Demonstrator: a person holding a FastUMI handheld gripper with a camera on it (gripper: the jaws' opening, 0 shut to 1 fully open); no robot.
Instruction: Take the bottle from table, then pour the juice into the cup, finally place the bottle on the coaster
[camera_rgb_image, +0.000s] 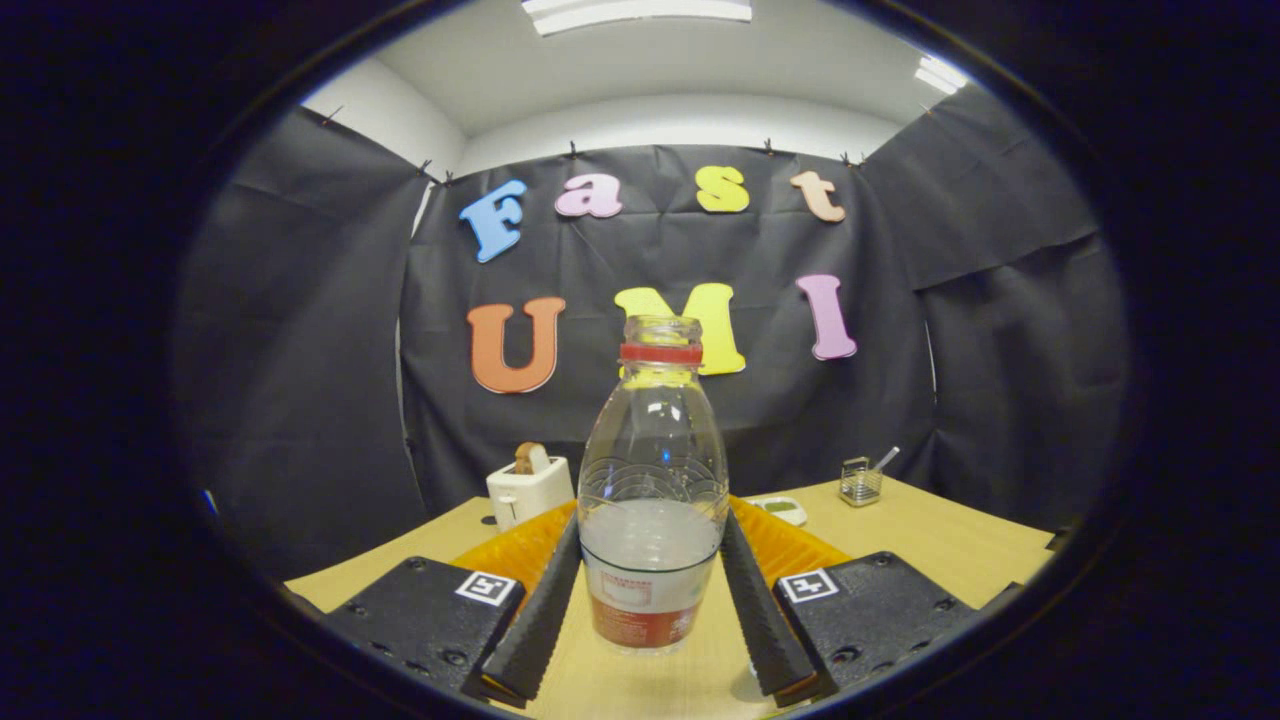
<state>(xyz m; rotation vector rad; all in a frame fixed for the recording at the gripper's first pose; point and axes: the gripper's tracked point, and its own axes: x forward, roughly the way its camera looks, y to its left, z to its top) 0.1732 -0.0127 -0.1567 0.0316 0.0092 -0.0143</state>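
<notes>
**Jaws around the bottle, low on its body**

My jaws stand partly open with the bottle (653, 500) between them, one finger to each side of its lower body. The fingers (540, 600) look to be touching or very nearly touching the plastic, but I cannot tell whether both press on it, so I do not call it a firm hold. My gripper (650, 610) sits level with the label band.

The bottle stands upright on the table (930, 545), close in front of me. It is clear plastic with a red ring at the neck; the mouth appears open, with no cap that I can make out. Pale, cloudy liquid fills roughly the lower third to half. I judge it light to moderate in weight, with the mass low, so it should stay steady when lifted. The wall is thin and will likely flex if squeezed hard; it is smooth, so it could slip or turn. The labelled lower body, where my fingers are, seems the sound place to hold.

Just behind the bottle lies something orange and ribbed (790, 545), mostly hidden by the bottle and my fingers; I cannot tell what it is. Further back on the left sits a white toaster (528, 490) with a slice in it. Far right are a small white dish (782, 510) and a small wire holder (860, 482) with a utensil.
</notes>
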